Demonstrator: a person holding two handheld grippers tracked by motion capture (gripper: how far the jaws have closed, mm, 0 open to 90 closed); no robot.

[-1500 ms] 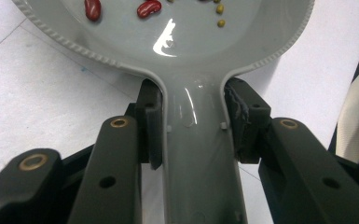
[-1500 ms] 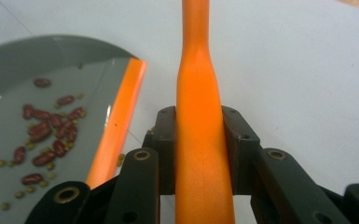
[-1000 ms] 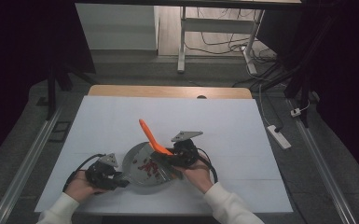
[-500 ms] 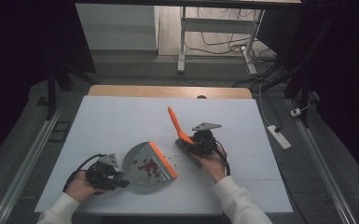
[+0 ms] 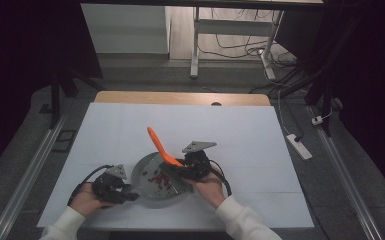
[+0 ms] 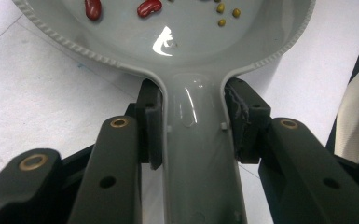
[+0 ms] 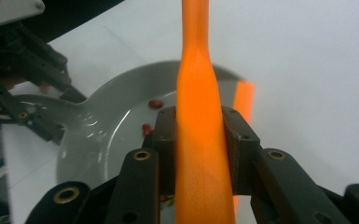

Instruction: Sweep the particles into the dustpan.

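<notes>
We've got the left gripper (image 5: pixel 111 187) clamped on the grey dustpan (image 5: pixel 156 179) handle, right gripper (image 5: pixel 192 167) fingers tight around the orange brush (image 5: pixel 161 149) over it. Mid-sweep, we reckon; next, draw beans (image 6: pixel 149 7) inward across the desk (image 5: pixel 240 135).

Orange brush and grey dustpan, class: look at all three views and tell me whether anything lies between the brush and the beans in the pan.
Nothing visible does. The right tongs clamp the orange brush over the grey dustpan, whose handle the left tongs grip. The red beans lie loose on the open pan floor.
</notes>
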